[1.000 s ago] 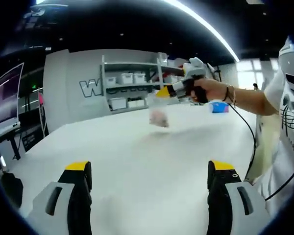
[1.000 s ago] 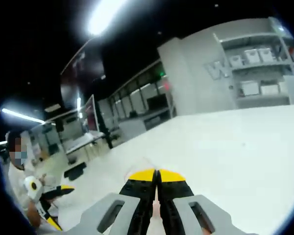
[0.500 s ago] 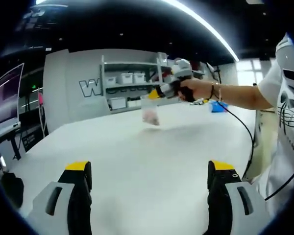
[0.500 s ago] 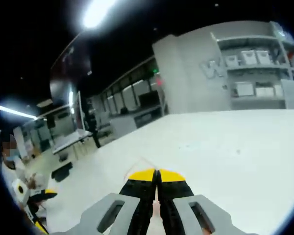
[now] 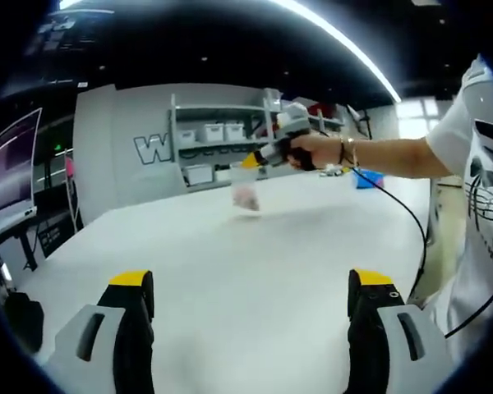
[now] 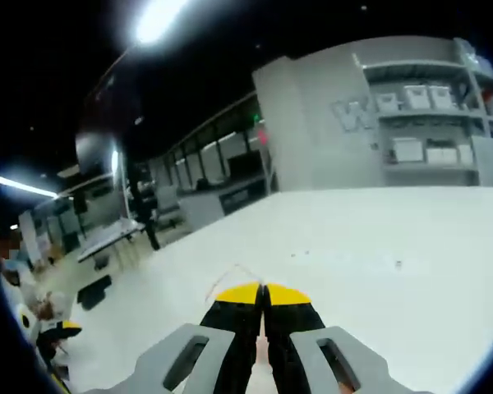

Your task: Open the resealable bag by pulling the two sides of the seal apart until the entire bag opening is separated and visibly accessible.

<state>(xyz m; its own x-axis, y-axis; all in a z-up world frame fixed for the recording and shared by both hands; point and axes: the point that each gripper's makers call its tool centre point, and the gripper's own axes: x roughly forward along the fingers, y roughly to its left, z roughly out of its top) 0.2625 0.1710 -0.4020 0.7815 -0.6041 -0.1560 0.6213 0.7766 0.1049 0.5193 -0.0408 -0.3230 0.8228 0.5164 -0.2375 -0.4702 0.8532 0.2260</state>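
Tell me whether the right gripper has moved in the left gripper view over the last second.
Yes. The right gripper, carrying the bag, has slid leftward against the shelving.

left gripper [image 5: 251, 291] gapes over the white table [image 5: 230, 263]; right gripper [image 5: 253, 160] dangles the bag [image 5: 246, 194].

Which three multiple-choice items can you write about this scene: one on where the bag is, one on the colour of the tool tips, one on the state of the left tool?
1. Where is the bag?
A. flat on the table
B. hanging from the right tool above the table
C. on a shelf

2. What colour are the tool tips?
A. yellow
B. red
C. green

3. How does the left tool stand?
A. shut on the bag
B. shut, empty
C. open, empty

Answers: 1 B, the bag dangles below the tips; 2 A, yellow caps show; 3 C, jaws stand wide apart.
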